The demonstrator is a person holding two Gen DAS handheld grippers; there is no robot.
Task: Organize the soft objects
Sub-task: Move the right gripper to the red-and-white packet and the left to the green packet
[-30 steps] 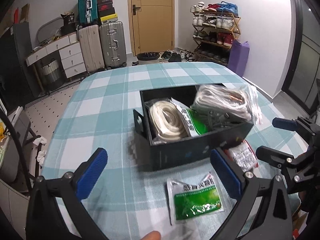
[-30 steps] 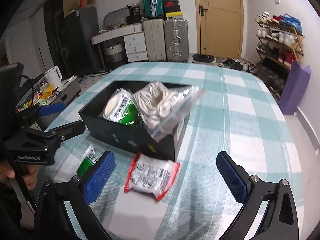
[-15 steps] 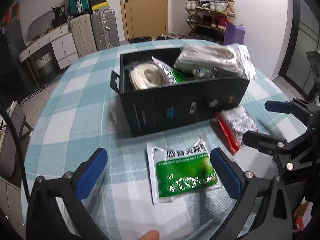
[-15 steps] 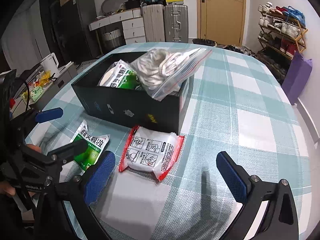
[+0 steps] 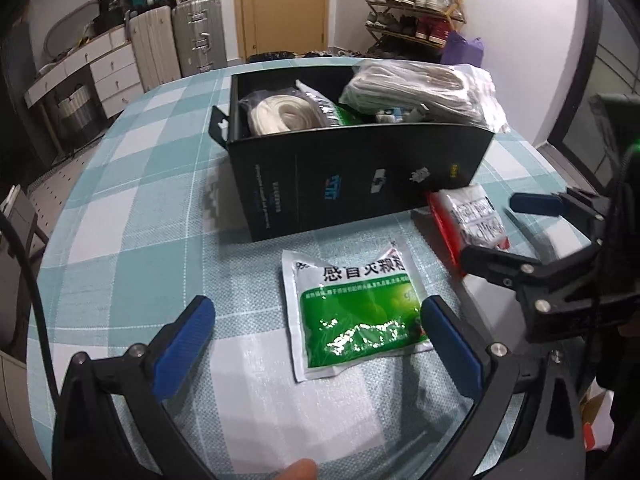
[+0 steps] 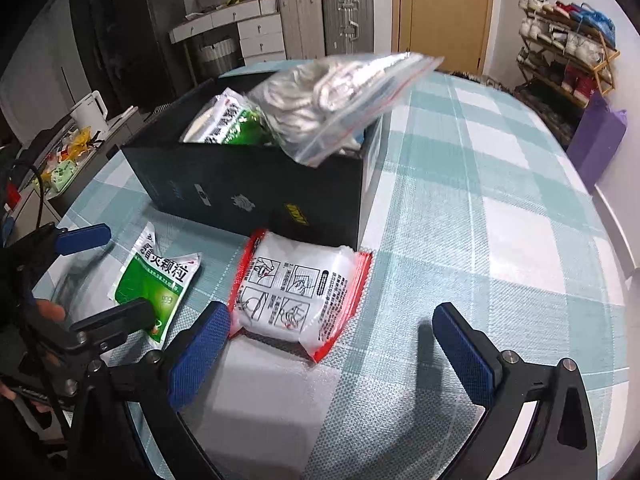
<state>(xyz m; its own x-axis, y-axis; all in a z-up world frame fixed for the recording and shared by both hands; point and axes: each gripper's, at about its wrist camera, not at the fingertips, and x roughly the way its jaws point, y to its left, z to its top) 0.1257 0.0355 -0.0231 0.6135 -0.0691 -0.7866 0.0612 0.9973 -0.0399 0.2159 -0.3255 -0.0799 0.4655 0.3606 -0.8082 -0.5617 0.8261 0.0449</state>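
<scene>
A black box (image 5: 360, 176) (image 6: 256, 196) stands on the checked tablecloth, holding a coil of white rope (image 5: 280, 114), a green sachet (image 6: 230, 122) and a clear zip bag of rope (image 5: 424, 88) (image 6: 332, 92) that sticks out over its rim. In front of the box lie a green-and-white sachet (image 5: 356, 312) (image 6: 156, 280) and a red-edged white packet (image 5: 468, 220) (image 6: 296, 288). My left gripper (image 5: 316, 344) is open, low over the green sachet, its right finger at the sachet's edge. My right gripper (image 6: 332, 344) is open just before the red-edged packet.
The teal-and-white checked table (image 5: 132, 208) (image 6: 500, 208) has bare cloth left of the box and to the right. Behind stand suitcases (image 5: 176, 36), a door (image 5: 280, 4), a shoe rack (image 5: 416, 4) and white drawers (image 6: 256, 36). A fingertip (image 5: 298, 470) shows at the bottom edge.
Both grippers have come down and closer to the table in front of the box. The green sachet and the red-edged packet now loom larger between the open fingers. Nothing has been picked up.
</scene>
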